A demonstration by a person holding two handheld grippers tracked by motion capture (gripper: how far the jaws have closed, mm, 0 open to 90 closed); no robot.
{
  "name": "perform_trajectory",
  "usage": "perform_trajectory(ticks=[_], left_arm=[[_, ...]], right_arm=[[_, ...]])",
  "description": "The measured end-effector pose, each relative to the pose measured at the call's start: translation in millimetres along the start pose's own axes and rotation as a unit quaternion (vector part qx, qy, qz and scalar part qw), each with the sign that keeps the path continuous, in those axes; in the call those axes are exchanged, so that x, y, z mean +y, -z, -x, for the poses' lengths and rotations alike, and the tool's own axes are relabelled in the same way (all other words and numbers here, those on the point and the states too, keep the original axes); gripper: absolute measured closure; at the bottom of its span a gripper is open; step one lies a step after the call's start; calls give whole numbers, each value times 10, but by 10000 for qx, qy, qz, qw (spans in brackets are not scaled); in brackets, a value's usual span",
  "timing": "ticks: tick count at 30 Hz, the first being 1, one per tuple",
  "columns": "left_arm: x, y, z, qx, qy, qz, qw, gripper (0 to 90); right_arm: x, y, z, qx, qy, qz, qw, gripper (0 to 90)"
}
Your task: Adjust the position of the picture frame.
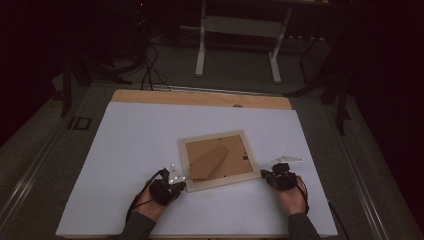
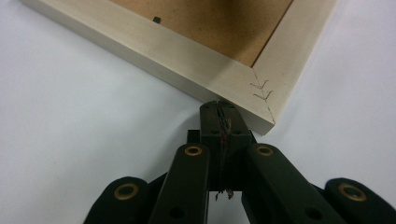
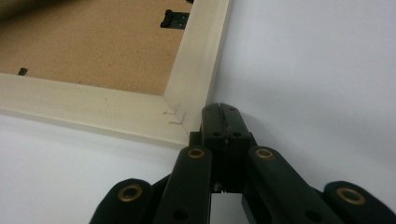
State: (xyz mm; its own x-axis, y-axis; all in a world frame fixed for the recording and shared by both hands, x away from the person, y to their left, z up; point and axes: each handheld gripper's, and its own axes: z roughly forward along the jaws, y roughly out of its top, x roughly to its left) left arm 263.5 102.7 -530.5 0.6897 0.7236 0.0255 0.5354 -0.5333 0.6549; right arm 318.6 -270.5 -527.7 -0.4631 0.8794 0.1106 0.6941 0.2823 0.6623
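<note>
The pale wooden picture frame [image 1: 219, 160] lay face down on the white counter [image 1: 135, 150], its brown fibreboard backing [image 2: 210, 23] turned up, and it sat between my two sets of fingers, turned a little askew to the counter's edges. I held my left gripper [image 2: 219, 109] with its fingers pressed together on nothing, their tips touching the outer side of the frame's near corner, just beside the mitre joint with its small V-shaped staples [image 2: 261, 88]. My right gripper [image 3: 219, 114] was closed the same way, empty, its tips against the outer edge of the opposite near corner, next to that corner's own joint. I judge I placed them so, one closed tip at each near corner, in order to brace or nudge the frame from both sides and square or slide it, since shut fingers push flat wood better than they could pinch it.

The frame itself looked light, unfinished and square-edged, with a broad flat moulding. A lighter brown easel stand [image 1: 210, 162] lay folded diagonally across the backing, and small black turn clips [image 3: 173, 18] sat at the inner edge, holding the board in.
</note>
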Motion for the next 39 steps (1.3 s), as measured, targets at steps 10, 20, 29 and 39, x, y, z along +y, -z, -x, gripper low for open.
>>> perform_trajectory(ticks=[10,20,29,39], left_arm=[[7,-27,-121,14,292,71,9995,900],[34,-72,-231,256,492,146,9984,900],[1,-69,-356,504,774,265,9954,900],[-45,-18,-440,364,803,214,9959,892]], right_arm=[[-7,14,-43,63,-42,-78,9999,900],[-1,-3,-111,59,-77,-84,9999,900],[5,-30,-179,282,50,-89,9995,900],[11,-69,-228,449,49,-33,9990,900]])
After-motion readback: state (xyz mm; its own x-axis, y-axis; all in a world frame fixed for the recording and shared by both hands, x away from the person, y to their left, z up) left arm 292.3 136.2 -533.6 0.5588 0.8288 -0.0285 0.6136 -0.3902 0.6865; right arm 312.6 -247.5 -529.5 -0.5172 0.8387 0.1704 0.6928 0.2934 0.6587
